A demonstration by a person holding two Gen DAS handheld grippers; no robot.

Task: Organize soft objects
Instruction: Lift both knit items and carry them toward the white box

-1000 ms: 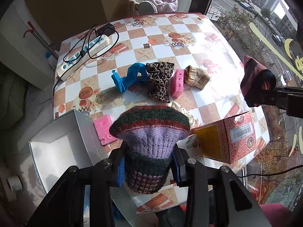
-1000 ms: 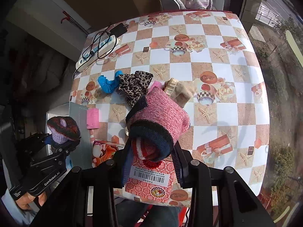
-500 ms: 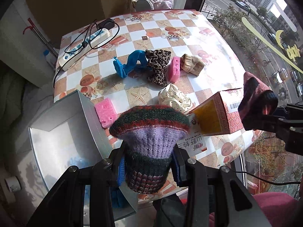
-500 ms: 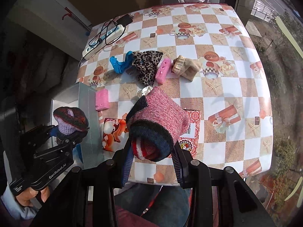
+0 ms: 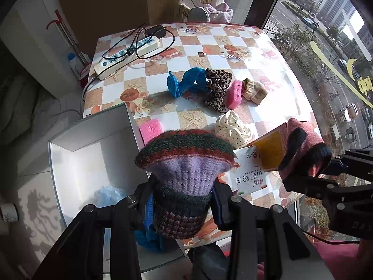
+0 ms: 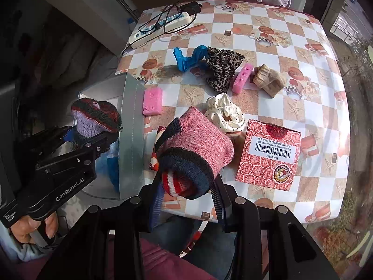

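Above the near edge of the desk (image 6: pixel 268 18), both claws carry a knitted piece: the left claw (image 5: pixel 181 206) is clamped on a striped purple knit (image 5: pixel 184 161), and the right claw (image 6: pixel 186 197) is clamped on a pink knit (image 6: pixel 198 144) with a dark cuff. At about 9 o'clock from the desk stands a grey bin (image 5: pixel 93 135), its mouth open, and the purple knit hangs over or just beside this mouth; something blue already lies inside. More soft things wait on the desk toward 12 o'clock: a blue cloth (image 6: pixel 188 57), a leopard scrunchie (image 6: pixel 221 66), pink sponges (image 6: pixel 152 100), a beige knit (image 6: pixel 268 80) and a dotted scrunchie (image 6: pixel 225 114). I judge that the main risk is a drop on the wrong side: the purple knit bulges wide over the fingers, so if it is released near the bin wall it may catch on the rim and fall to the floor. The two claws are also near each other and could collide. A red box (image 6: pixel 268 154) carries a barcode label, its digits too small to read, and the left gripper body shows "GenRobot.AI".
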